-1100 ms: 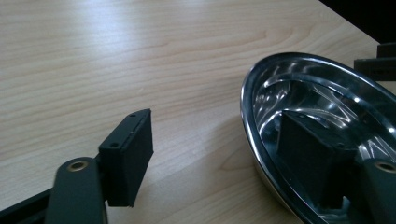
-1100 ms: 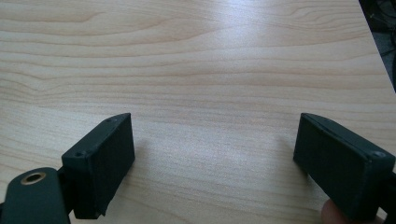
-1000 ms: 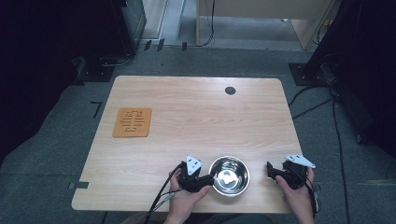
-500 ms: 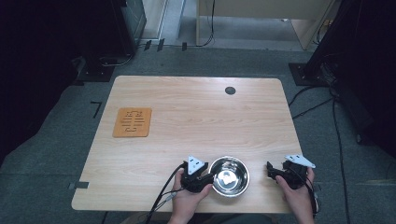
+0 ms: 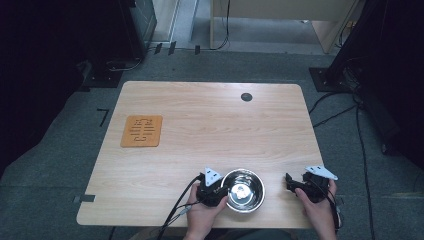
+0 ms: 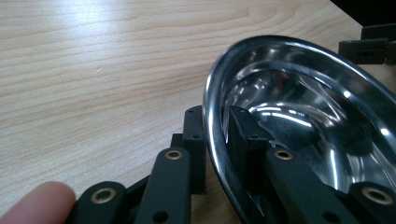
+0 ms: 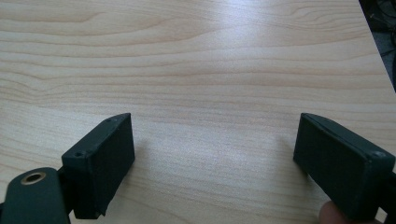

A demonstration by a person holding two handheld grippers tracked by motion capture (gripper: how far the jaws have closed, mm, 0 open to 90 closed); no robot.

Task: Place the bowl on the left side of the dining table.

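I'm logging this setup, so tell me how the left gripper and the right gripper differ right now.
The left gripper is shut on the rim of the steel bowl, one of its jaws inside and one outside; the right gripper stands open and holds nothing. The left gripper touches the bowl, while the right gripper sits apart from it over bare table. Both are hand-held near the table's near edge.

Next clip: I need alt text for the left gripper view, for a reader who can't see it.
The left gripper is clamped on the rim of a shiny steel bowl, one black jaw inside the bowl and one outside. The bowl sits on a light wooden table, with a fingertip at the bottom left corner and part of the other gripper at the top right.
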